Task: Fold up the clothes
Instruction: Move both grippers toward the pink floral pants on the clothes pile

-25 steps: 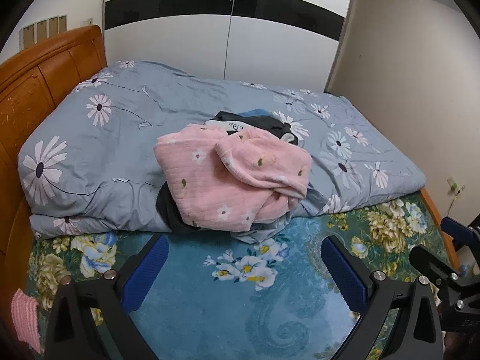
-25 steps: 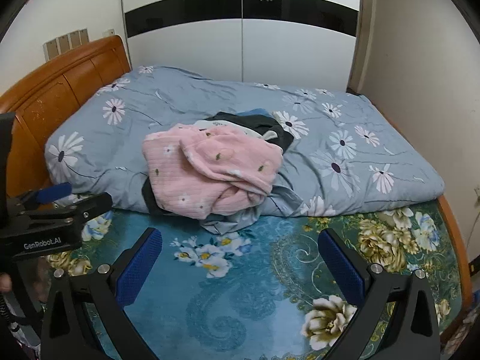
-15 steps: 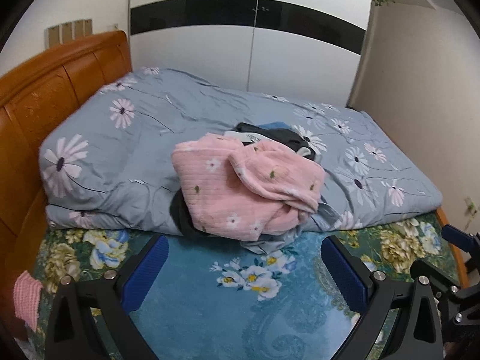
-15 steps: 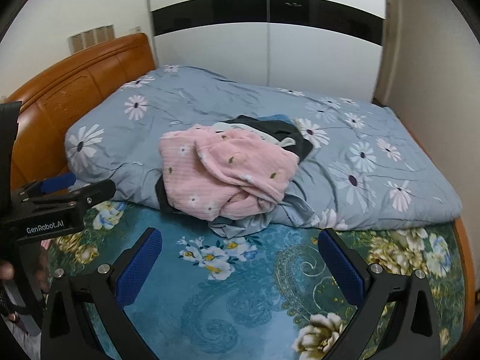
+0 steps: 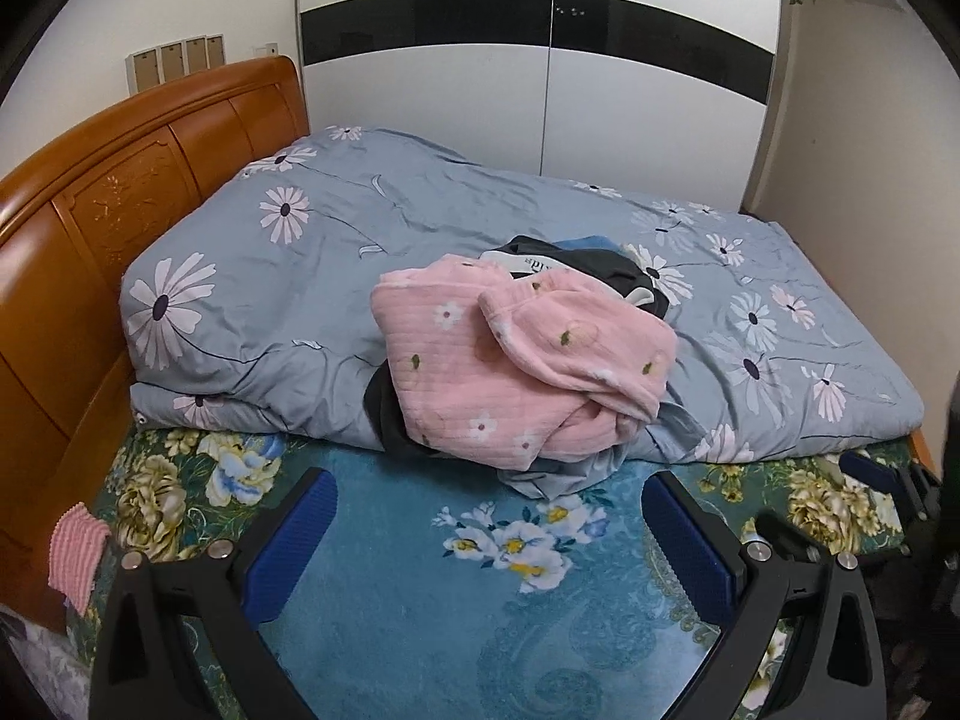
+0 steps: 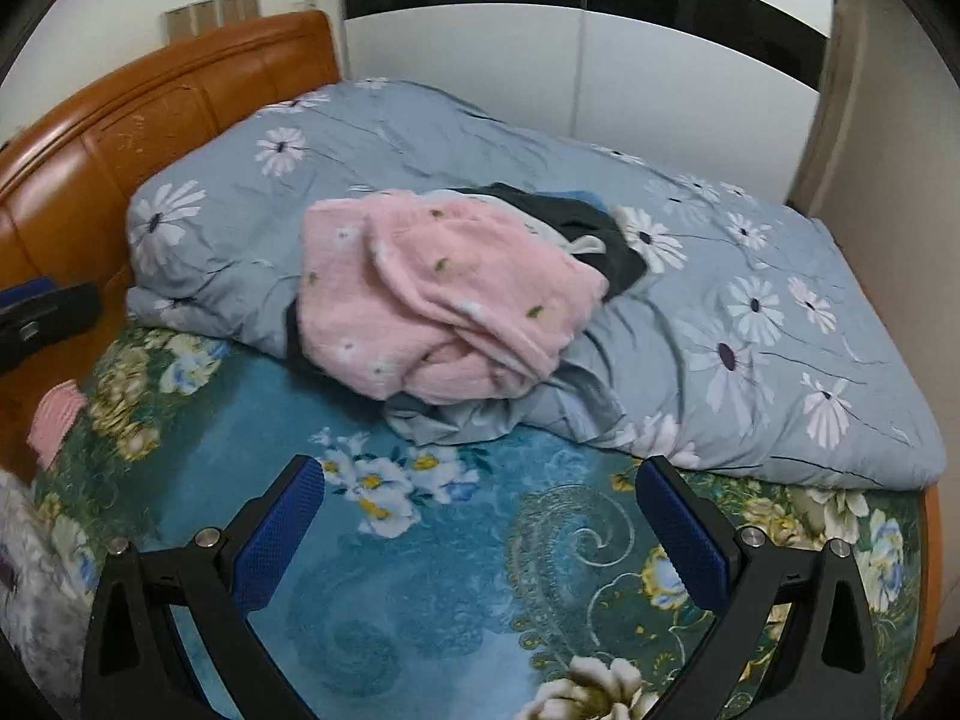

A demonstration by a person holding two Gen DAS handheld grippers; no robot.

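- Your left gripper (image 5: 489,531) is released: its two blue pads (image 5: 293,543) stand wide apart and nothing is between them. It hangs over the teal flowered bedsheet (image 5: 420,612).
- Your right gripper (image 6: 480,525) is released too, the blue pads (image 6: 279,540) far from each other and holding nothing, also above the same sheet (image 6: 420,618).
- The pile of clothes sits at 12 o'clock from both grippers, well apart from the fingertips. On top lies a crumpled pink floral garment (image 5: 516,360) (image 6: 438,294).
- Under the pink one a dark grey garment (image 5: 606,267) (image 6: 576,228) shows at 1 o'clock of the pile, and a small blue piece (image 5: 591,242) looks out behind it.
- The pile rests on the near edge of the grey-blue daisy quilt (image 5: 336,252) (image 6: 750,324), and a part hangs down to the sheet.
- In the left wrist view, the other gripper shows at 3 o'clock, at the frame edge; in the right wrist view, the other one shows at 9 o'clock.
- A wooden headboard (image 5: 120,180) (image 6: 150,108) stands at 10 o'clock, a white wardrobe (image 5: 540,90) at 12 o'clock behind the bed.
- A small pink cloth (image 5: 75,552) (image 6: 54,420) lies at 8 o'clock by the bed's edge.
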